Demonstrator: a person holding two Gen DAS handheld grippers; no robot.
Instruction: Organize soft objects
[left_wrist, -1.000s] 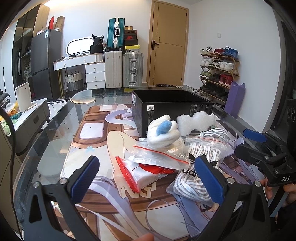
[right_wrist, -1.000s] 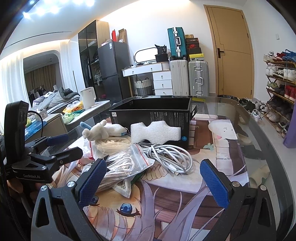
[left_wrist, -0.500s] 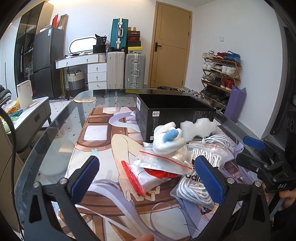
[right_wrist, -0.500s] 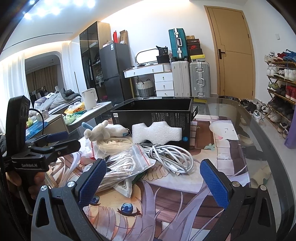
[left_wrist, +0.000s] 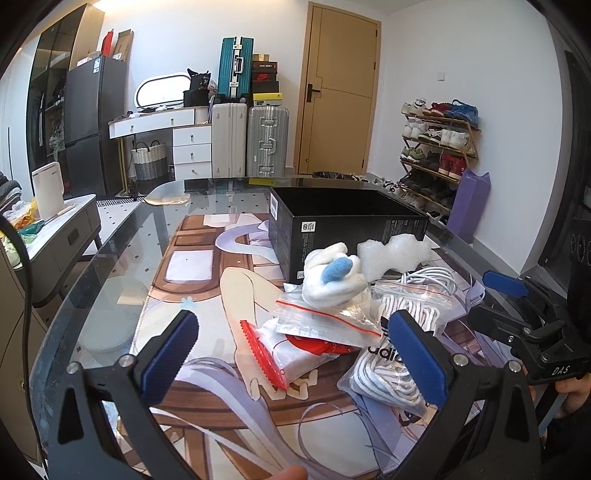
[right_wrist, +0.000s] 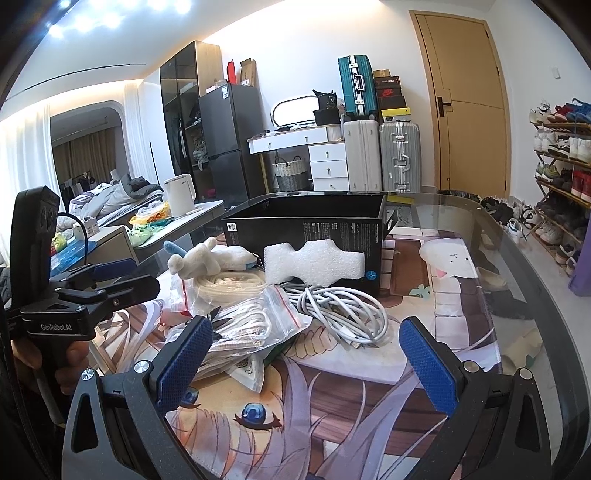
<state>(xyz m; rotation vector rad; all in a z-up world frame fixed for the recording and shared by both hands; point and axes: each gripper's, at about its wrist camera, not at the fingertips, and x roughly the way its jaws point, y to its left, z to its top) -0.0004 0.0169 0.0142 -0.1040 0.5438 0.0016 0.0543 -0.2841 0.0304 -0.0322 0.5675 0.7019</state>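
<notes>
Glass covered the worktop (left_wrist: 110, 258), and on it, over a printed cartoon mat, lay the heap of soft things to be sorted: a white plush toy (left_wrist: 332, 275) with a blue ear resting on top of zip bags, a white foam block (right_wrist: 314, 264) leaning against the open black box (left_wrist: 347, 225), a loose coil of white cable (right_wrist: 340, 310), and bagged white cords (right_wrist: 247, 328), one bag printed with a sports logo. A bag with a red zip strip (left_wrist: 280, 347) lay nearest the left gripper (left_wrist: 295, 360), whose jaws stood wide apart and held nothing, poised above the near edge of the pile. The right gripper (right_wrist: 306, 363) was likewise spread and unloaded, hovering just short of the cords and cable. No grasp had begun, so the step in hand looked like choosing and approaching a first item, with the box the likely destination. To do it well, it seemed wise to take the plush toy first, since it sat on top and nothing pinned it; closing across its body rather than a limb should keep it from dangling. The slippery bags would probably slide under a shallow pinch, so a grip near a zip edge looked safer, and the cable might trail loops if lifted from one strand.
</notes>
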